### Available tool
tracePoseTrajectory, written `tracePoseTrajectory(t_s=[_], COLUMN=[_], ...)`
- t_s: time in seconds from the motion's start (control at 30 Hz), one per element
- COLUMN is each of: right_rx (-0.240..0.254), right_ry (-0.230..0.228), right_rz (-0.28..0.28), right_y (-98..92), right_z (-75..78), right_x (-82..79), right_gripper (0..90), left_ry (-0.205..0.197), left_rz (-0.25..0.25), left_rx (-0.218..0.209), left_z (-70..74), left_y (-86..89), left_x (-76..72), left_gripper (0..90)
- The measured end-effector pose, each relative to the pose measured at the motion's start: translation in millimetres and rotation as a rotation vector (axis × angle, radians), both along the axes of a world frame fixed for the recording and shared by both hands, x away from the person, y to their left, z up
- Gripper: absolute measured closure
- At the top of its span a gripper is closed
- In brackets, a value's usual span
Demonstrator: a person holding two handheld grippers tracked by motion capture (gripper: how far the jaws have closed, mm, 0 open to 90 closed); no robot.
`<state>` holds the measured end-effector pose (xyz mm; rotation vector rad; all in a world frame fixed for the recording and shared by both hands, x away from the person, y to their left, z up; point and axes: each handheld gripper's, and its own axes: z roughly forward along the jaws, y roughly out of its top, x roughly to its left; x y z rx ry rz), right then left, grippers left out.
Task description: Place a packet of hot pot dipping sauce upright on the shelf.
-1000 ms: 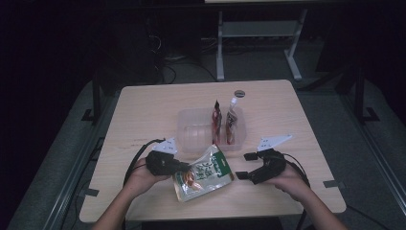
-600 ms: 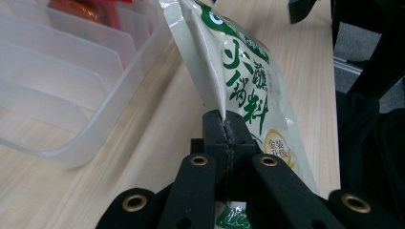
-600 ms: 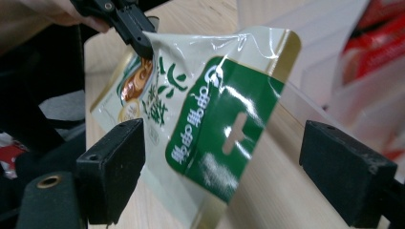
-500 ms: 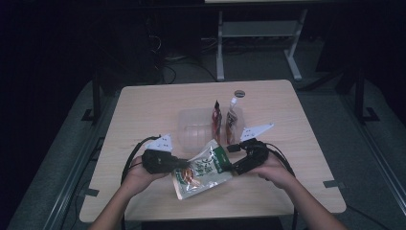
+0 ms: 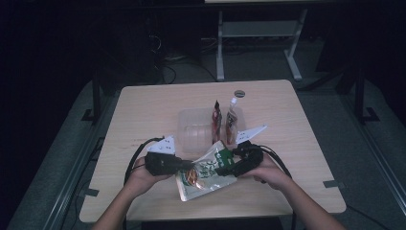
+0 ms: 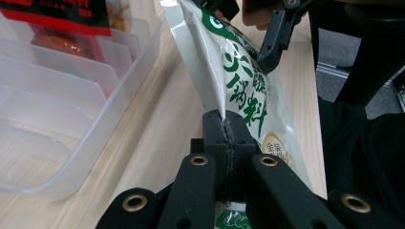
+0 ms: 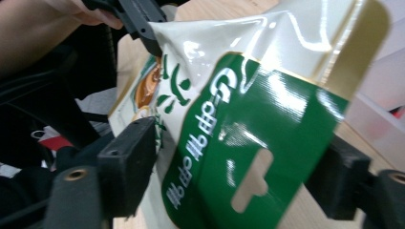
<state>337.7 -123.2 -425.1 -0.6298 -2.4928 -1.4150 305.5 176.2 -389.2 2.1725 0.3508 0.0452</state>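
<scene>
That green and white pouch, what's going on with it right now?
A person works the pouch with two handheld grippers. The left gripper is shut on its side edge. The right gripper straddles the green top end, its jaws just closing, pads not yet pressing. The clear tray sits just behind.

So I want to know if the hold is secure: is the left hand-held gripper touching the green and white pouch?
Touching. In the left gripper view, the left hand-held gripper has its jaws shut on the pouch's edge.
</scene>
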Motion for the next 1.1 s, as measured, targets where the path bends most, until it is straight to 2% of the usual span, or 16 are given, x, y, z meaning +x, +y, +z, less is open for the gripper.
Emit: tracePoseTrajectory(t_s=[0.1,0.23,0.4,0.53,0.67,0.93,1.1], right_rx=[0.006,0.029,0.057,0.063,0.074,0.064,0.06], right_ry=[0.014,0.027,0.071,0.088,0.076,0.046,0.038], right_rz=[0.005,0.019,0.029,0.038,0.045,0.078,0.092], right_y=[-0.4,-1.6,-3.6,-4.3,-4.7,-4.3,-3.9], right_z=[-1.5,-2.0,-3.0,-2.7,-1.1,-0.5,-0.6], right_x=[0.9,1.9,3.5,3.6,2.5,1.7,1.4], right_gripper=[31.7,44.6,53.1,62.1,71.9,85.8,89.1], left_ry=[-0.006,-0.006,-0.009,-0.009,-0.007,-0.004,-0.002], left_rz=[0.001,0.007,0.01,0.021,0.026,0.021,0.018], left_rx=[0.0,-0.006,-0.007,-0.015,-0.019,-0.022,-0.02], left_z=[-0.4,-1.7,-1.3,-2.4,-3.4,-5.0,-6.5], left_y=[-1.2,-0.6,0.8,1.1,1.8,1.1,1.4], left_x=[0.0,-0.2,0.8,1.0,1.6,2.0,2.6], left_gripper=[89.9,89.9,89.9,89.9,89.9,89.8,89.5])
